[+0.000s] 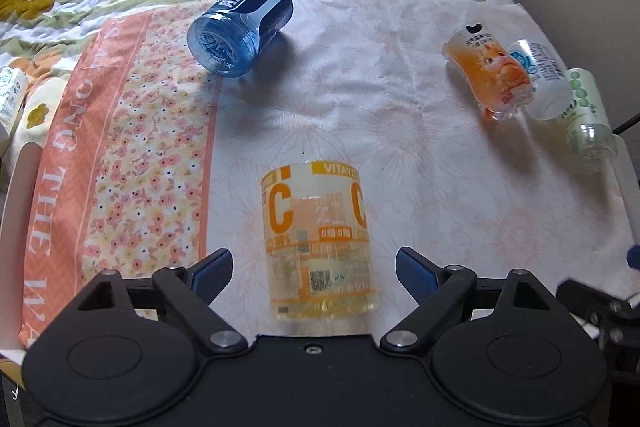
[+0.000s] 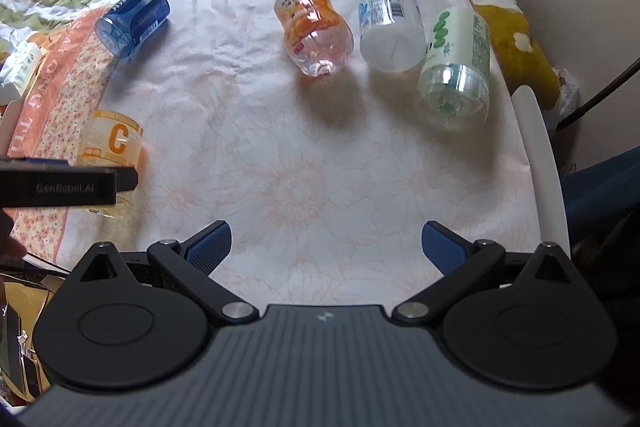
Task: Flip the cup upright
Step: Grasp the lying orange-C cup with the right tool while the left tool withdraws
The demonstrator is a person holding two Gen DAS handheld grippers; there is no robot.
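Clear cylindrical cup (image 1: 318, 239); floral cloth (image 1: 400, 163)

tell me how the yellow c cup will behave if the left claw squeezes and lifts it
The yellow C cup looks like thin clear plastic and empty, so probably light and apt to flex under a squeeze. It stands between the open left claw fingers on soft cloth, so a nudge could tip it.

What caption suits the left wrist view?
Open left gripper straddling the yellow cup, four more cups lying on the floral cloth.
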